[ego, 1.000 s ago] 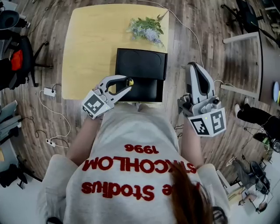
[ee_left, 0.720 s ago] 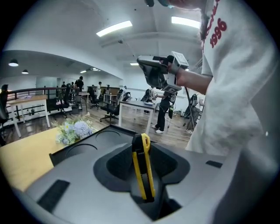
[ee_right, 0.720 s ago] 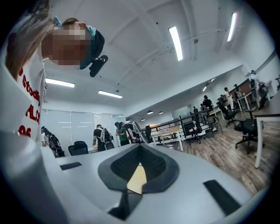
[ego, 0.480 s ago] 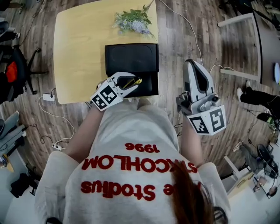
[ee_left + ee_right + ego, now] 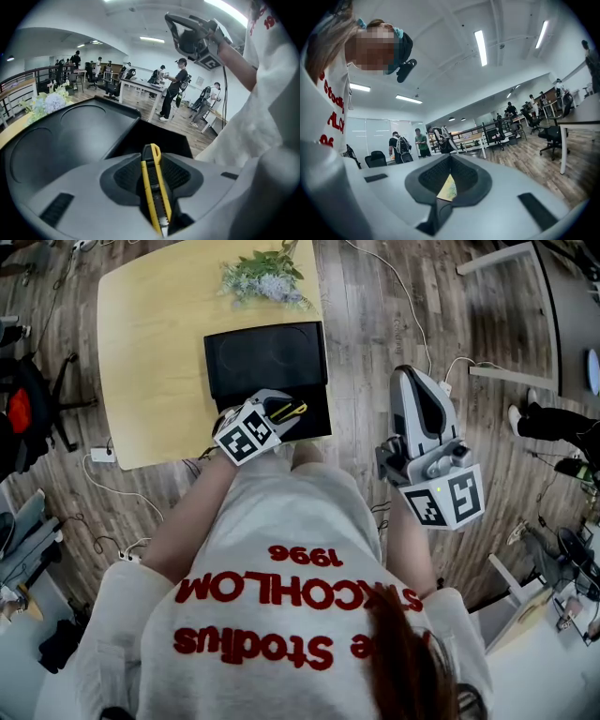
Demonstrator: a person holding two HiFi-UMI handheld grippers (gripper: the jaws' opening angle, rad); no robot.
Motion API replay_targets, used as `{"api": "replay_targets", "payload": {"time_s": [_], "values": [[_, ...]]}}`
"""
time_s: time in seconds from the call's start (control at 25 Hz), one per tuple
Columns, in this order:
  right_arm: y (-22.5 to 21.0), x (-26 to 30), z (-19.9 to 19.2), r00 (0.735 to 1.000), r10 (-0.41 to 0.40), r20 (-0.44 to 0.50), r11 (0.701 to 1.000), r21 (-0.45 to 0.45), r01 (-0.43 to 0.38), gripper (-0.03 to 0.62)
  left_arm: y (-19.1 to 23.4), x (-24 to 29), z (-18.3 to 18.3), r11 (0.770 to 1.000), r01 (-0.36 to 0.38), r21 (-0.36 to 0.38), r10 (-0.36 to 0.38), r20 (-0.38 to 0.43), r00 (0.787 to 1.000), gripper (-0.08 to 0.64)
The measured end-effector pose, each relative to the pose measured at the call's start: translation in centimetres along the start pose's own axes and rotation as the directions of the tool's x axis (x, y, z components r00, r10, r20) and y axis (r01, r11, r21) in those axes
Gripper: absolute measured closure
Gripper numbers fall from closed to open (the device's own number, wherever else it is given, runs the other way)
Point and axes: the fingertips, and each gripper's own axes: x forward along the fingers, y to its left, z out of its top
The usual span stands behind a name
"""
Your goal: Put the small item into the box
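Yellow surface (image 5: 150, 352) sits top left in the head view, with wood floor (image 5: 375, 324) around it. Person's white shirt (image 5: 281, 596) fills the bottom. Black box (image 5: 267, 352) is on the surface's near right part and is open. Its lid, with round dents, lies flat on the far side, and the well is on the near side. Flowers (image 5: 262, 277) lie beyond the box, apart from it. Right claw (image 5: 410, 376) is off the surface, over the floor right of the box, held level. Its jaw tips are together with nothing between. Left claw (image 5: 281, 411) tilts down over the box's well, clamped on the knife (image 5: 152, 187). The knife is yellow and black and runs lengthwise between the pads (image 5: 180, 174). Its end pokes past the tips toward the well. Can't tell if it touches the box.
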Motion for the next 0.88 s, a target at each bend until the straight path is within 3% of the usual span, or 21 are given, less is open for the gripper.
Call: {"api": "replay_targets", "payload": {"time_s": [0.36,0.6,0.76,0.88], "values": [[-0.5,0.0,-0.6,1.000,-0.005,-0.010,1.000,0.018,0.005,0.586,-0.2,1.6,-1.0,0.999,-0.004,0.054,0.008,-0.076,0.997,0.420],[-0.2,0.2,-0.4,1.000,0.013,-0.003,1.000,0.017,-0.013,0.586,-0.4,0.8,0.6,1.000,0.013,0.025,-0.013,0.008,1.000,0.417],[-0.2,0.7,-0.3,0.999,0.033,-0.001,0.999,0.009,-0.033,0.588,0.4,-0.6,2.4,0.999,-0.001,-0.038,0.005,0.100,0.995,0.517],[0.3,1.5,0.0,0.999,0.050,0.003,0.999,-0.004,-0.050,0.586,1.3,-2.5,3.7,0.998,-0.033,-0.050,0.041,0.161,0.986,0.550]]}}
